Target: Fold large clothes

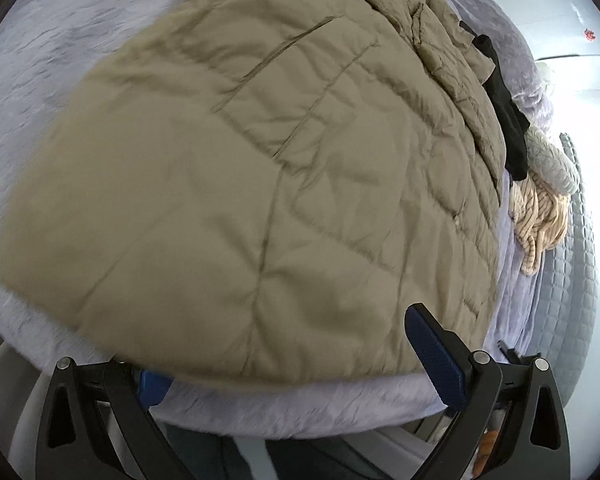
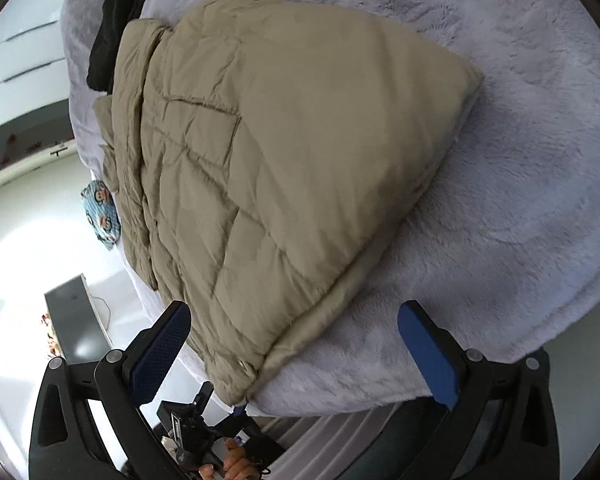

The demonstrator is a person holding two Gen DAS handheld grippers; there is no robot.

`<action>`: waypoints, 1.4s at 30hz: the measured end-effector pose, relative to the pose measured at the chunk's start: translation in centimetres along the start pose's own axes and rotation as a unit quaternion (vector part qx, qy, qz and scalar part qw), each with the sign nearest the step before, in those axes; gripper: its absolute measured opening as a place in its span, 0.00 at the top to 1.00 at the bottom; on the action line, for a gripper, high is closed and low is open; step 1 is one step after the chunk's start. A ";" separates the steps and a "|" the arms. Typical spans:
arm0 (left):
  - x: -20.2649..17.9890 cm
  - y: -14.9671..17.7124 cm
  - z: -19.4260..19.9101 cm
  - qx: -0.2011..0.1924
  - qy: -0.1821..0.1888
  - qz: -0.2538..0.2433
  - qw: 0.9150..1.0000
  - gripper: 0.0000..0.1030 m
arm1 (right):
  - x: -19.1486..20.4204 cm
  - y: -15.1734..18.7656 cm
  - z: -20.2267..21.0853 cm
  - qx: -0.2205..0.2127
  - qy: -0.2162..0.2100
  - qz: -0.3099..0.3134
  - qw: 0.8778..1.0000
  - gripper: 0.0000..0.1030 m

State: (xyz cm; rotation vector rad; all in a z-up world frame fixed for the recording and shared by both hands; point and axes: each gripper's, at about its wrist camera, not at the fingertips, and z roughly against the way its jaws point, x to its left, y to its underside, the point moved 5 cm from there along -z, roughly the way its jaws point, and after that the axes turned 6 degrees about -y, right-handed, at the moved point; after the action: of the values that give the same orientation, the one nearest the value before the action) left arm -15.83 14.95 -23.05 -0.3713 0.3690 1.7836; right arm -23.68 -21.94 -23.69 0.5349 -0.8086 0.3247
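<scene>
Both tongs, left (image 1: 300, 360) and right (image 2: 300, 356), gape empty over the folded khaki jacket (image 1: 240, 184); next, probably grip its hem for another fold.

I see a khaki quilted puffer jacket (image 1: 228, 184) stitched in boxy panels, lying on a pale lilac fluffy bed blanket (image 2: 520, 200). Beside it are a plain black garment (image 1: 508, 120), a cream striped knit (image 1: 540, 216) and a blue cartoon-monkey-print cloth (image 2: 102, 216).
</scene>
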 end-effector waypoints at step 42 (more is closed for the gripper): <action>-23.3 -26.2 12.9 -0.231 -0.156 -0.208 0.938 0.88 | 37.9 -17.4 -4.9 -0.016 0.030 0.387 0.922 0.92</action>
State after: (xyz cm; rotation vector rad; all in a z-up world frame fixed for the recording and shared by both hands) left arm 14.33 6.42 -2.65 -0.4469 -0.3431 1.4613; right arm 12.06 -30.69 -3.56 0.1466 -0.9412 1.0493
